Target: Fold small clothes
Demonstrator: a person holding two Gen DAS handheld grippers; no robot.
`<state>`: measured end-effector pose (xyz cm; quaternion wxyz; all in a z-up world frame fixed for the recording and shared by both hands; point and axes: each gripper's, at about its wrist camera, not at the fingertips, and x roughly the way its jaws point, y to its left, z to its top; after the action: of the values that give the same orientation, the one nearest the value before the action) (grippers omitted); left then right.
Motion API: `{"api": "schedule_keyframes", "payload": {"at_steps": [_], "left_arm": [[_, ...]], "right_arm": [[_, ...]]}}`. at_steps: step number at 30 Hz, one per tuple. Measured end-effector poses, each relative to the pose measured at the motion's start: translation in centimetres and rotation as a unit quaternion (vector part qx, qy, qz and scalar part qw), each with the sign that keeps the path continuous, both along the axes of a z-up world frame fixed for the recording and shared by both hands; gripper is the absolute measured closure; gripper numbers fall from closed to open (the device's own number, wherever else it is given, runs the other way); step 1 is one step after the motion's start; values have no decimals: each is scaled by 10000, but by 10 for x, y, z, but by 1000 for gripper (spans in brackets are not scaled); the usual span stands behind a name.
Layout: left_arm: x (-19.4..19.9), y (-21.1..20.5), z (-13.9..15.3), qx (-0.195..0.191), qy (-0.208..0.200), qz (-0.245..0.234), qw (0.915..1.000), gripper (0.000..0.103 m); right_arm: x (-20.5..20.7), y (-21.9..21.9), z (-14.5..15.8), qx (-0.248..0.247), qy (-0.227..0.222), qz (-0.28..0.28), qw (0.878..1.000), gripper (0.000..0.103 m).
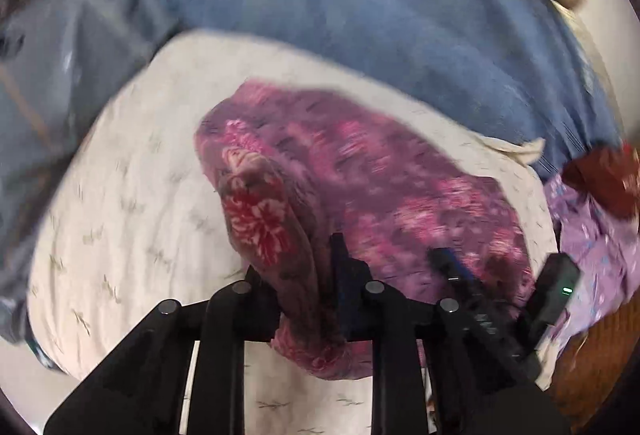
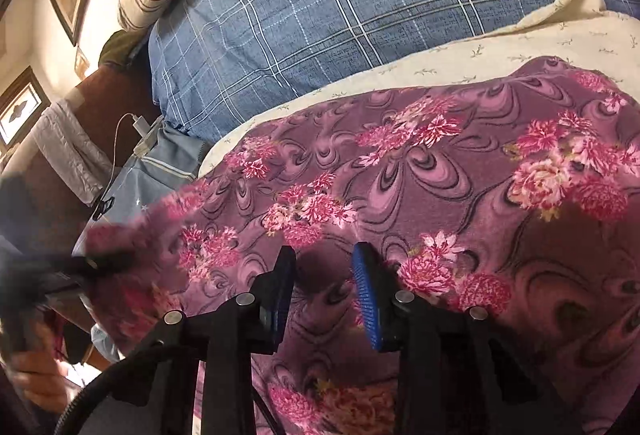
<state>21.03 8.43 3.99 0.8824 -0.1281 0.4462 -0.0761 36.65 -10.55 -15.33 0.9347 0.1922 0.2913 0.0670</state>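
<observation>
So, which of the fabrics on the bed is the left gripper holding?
The purple floral cloth. A bunched fold of it sits between the left gripper fingers. The cream sheet lies under it, and the blue plaid cover is farther back.

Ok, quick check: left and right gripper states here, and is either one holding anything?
Left gripper: closed on a bunched fold of the purple floral garment.
Right gripper: open above the garment; pads not pressing on it.

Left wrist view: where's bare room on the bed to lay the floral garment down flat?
Bare cream sheet lies left of the floral garment, bordered above by the blue plaid cover. The right side is crowded: the right gripper and lilac cloth.
</observation>
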Motion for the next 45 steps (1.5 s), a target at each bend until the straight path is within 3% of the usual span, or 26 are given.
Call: {"api": "schedule_keyframes", "payload": {"at_steps": [4, 8, 14, 20, 22, 24, 26, 28, 30, 33, 35, 37, 39, 40, 41, 43, 45], "left_arm": [[4, -37, 35, 157, -347, -330, 9987, 93], [11, -70, 57, 248, -465, -614, 9967, 93], [14, -137, 57, 479, -398, -1262, 9900, 93], [11, -216, 59, 549, -367, -2106, 9753, 93], [12, -242, 50, 490, -199, -2452, 9680, 93], [14, -271, 31, 520, 245, -2895, 9554, 93], [14, -287, 14, 516, 612, -3208, 9438, 89], [14, -295, 2, 586, 948, -3303, 9373, 83], [15, -290, -3, 306, 1351, -3350, 9320, 74], [10, -266, 7, -357, 1644, -3404, 9251, 67], [0, -236, 23, -476, 1405, -3378, 9294, 55], [-9, -201, 38, -401, 975, -3187, 9420, 34], [-12, -152, 40, -221, 605, -2628, 9627, 28], [-11, -138, 37, -202, 570, -2471, 9671, 28], [-9, -117, 30, -274, 623, -2241, 9722, 28], [0, -86, 7, -666, 999, -1757, 9771, 28], [5, -77, -17, -902, 1343, -1525, 9750, 28]], "right_arm": [[-28, -20, 14, 222, -45, 48, 9997, 73], [-68, -48, 32, 611, 2, -29, 9981, 74], [-118, -74, 23, 1251, -247, -163, 9917, 76], [-153, -94, 14, 1830, -296, -348, 9821, 78], [-167, -106, 11, 2130, -215, -458, 9757, 78], [-188, -123, 7, 2330, -91, -736, 9696, 77], [-208, -139, 0, 2505, -67, -993, 9630, 85], [-223, -156, -7, 2872, -72, -1052, 9520, 87], [-230, -163, -11, 3027, -83, -928, 9485, 87], [-235, -169, -11, 3049, -92, -880, 9483, 87], [-237, -173, -9, 3075, -18, -838, 9479, 87], [-240, -178, -6, 3120, 109, -870, 9460, 85], [-245, -182, 5, 2981, 112, -984, 9494, 83], [-256, -185, 16, 2756, -37, -1159, 9543, 76], [-267, -187, 28, 2518, -240, -1352, 9580, 70], [-280, -195, 49, 2257, -564, -1573, 9598, 37], [-280, -202, 72, 2039, -817, -1639, 9617, 35]]}}
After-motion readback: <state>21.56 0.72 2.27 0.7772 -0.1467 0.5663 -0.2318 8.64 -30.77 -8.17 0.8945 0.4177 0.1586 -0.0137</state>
